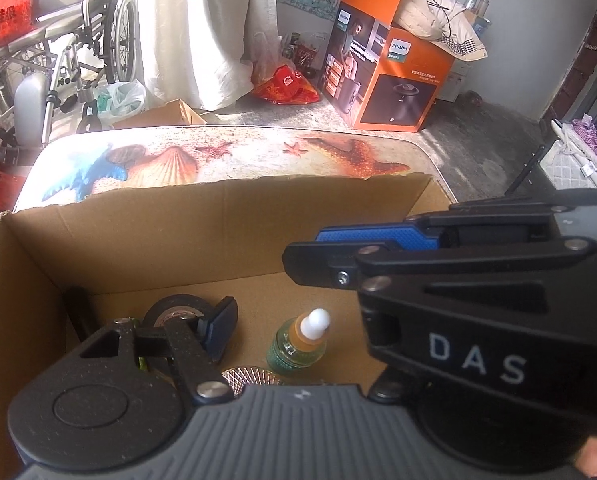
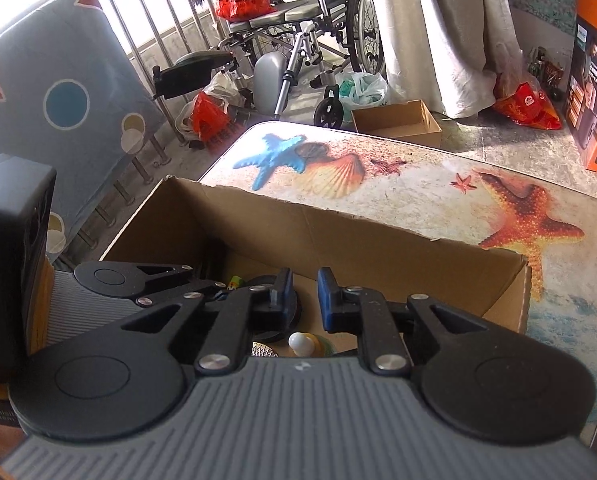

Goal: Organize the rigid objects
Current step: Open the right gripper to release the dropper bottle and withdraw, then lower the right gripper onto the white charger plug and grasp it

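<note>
A cardboard box (image 1: 186, 232) stands on a table with a seashell print (image 1: 234, 152). Inside lie a black tape roll (image 1: 170, 310), a small green bottle with a white cap (image 1: 300, 344) and a round metal mesh piece (image 1: 250, 378). My left gripper (image 1: 258, 312) hangs over the box; only its left blue-padded finger (image 1: 218, 328) shows, the right gripper's body covering the rest. My right gripper (image 2: 304, 300) is over the box (image 2: 378, 240), its jaws a narrow gap apart and empty, above the bottle cap (image 2: 301, 344) and tape roll (image 2: 270, 320).
A wheelchair (image 2: 318, 40), red bags (image 1: 286, 88), an orange appliance carton (image 1: 386, 68) and a small open cardboard box (image 2: 398, 120) stand on the floor behind the table. A black device (image 2: 10, 264) is at the left.
</note>
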{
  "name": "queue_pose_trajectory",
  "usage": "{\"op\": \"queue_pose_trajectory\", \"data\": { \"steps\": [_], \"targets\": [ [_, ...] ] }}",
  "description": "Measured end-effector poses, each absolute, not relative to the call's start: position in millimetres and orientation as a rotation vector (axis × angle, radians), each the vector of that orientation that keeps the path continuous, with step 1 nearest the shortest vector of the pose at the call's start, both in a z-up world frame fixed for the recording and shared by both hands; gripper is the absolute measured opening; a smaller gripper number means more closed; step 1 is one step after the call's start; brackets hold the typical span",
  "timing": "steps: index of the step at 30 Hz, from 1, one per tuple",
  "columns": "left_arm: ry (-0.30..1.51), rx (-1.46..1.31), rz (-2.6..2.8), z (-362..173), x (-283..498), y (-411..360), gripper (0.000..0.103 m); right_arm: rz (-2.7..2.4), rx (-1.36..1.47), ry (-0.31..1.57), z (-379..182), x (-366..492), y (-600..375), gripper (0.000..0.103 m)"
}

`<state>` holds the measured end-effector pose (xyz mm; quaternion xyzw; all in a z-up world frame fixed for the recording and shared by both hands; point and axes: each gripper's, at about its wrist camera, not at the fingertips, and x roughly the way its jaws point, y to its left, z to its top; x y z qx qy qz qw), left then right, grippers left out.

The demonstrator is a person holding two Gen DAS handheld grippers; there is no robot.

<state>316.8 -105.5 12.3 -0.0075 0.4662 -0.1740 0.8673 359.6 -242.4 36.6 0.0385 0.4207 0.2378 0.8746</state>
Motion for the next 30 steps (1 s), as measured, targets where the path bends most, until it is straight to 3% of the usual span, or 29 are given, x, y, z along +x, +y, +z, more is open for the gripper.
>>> {"op": "queue_pose_trajectory", "data": {
  "steps": [15, 22, 30],
  "targets": [
    [0.777, 0.024, -0.477, 78, 164, -76, 0.093, 0.506, 0.365, 0.650, 101, 172, -314, 0.033],
    [0.782, 0.033, -0.507, 59, 92, -52, 0.095, 0.552, 0.478, 0.665, 72, 90, -302, 0.040],
    [0.856, 0.087, -0.475, 1, 62, -42, 0.095, 0.555, 0.588, 0.804, 13, 78, -264, 0.041]
  ]
}}
